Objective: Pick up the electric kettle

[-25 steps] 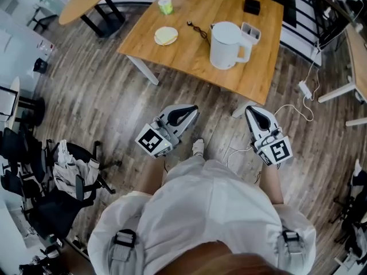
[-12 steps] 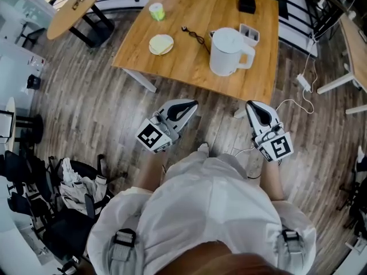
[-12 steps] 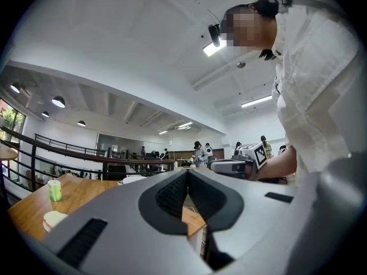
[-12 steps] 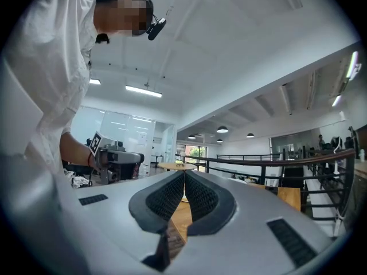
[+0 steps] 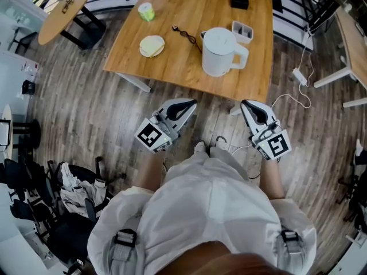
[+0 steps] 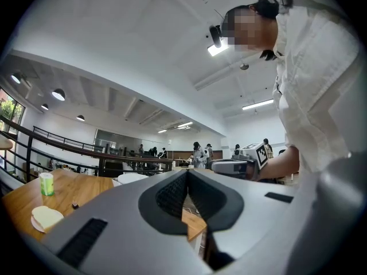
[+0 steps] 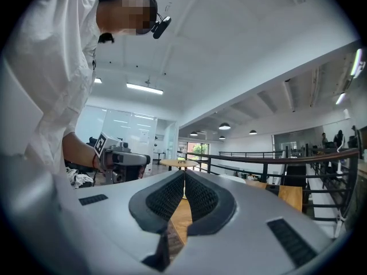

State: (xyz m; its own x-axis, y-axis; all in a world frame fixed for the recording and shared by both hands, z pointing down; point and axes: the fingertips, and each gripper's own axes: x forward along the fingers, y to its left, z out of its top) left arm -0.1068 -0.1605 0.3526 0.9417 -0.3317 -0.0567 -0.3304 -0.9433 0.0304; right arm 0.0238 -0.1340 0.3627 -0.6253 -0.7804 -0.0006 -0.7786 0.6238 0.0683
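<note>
The white electric kettle stands upright on the wooden table, near its front right corner, with the handle to the right. My left gripper is held over the floor, short of the table's front edge and left of the kettle. Its jaws are shut with nothing between them. My right gripper hangs below the table's right corner, also shut and empty. In the left gripper view the pads meet; in the right gripper view the pads meet too. Neither gripper touches the kettle.
On the table lie a green cup, a pale plate, a small dark cord, a white holder and a black box. A power strip with cable lies on the floor at the right. An office chair with clothes stands at the left.
The table and kettle have slid left and a little nearer in the head view as the person stepped forward. Both grippers stayed shut and level.
</note>
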